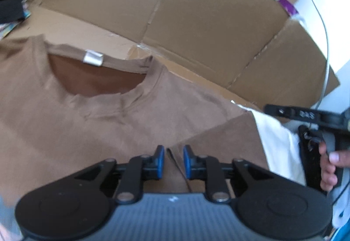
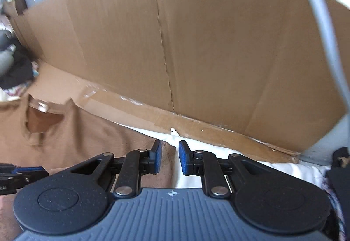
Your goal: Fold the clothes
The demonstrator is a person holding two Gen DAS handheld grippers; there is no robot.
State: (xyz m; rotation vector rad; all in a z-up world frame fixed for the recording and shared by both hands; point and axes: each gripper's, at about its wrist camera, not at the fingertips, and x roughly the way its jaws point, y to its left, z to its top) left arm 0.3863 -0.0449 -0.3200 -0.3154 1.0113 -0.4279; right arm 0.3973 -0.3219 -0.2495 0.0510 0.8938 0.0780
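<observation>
**Brown shirt, one side turned in; both grippers slack over it**

Left gripper (image 1: pixel 173 161): jaws parted by a narrow gap, nothing between the pads. It hangs low over the shirt (image 1: pixel 87 123), just above a diagonal fold edge; contact with the cloth cannot be told. A thin dark cord (image 1: pixel 179 171) runs under the gap.

Right gripper (image 2: pixel 170 159): same narrow gap, nothing pinched. It sits over the shirt's edge, where brown meets the white sheet (image 2: pixel 196 147). A hand (image 1: pixel 330 164) holds its grip in the left view.

Shirt lies face up on the sheet, collar (image 1: pixel 94 59) toward the cardboard wall (image 2: pixel 196 44) at the far edge. The side nearest the right gripper is already turned inward.

Judgement: this lie fits a side fold just released, or a pause before a regrasp. For either, take a single layer at the edge, keep both grippers level, and lay the crease parallel to the side seam. Thin knit will wrinkle if dragged.
</observation>
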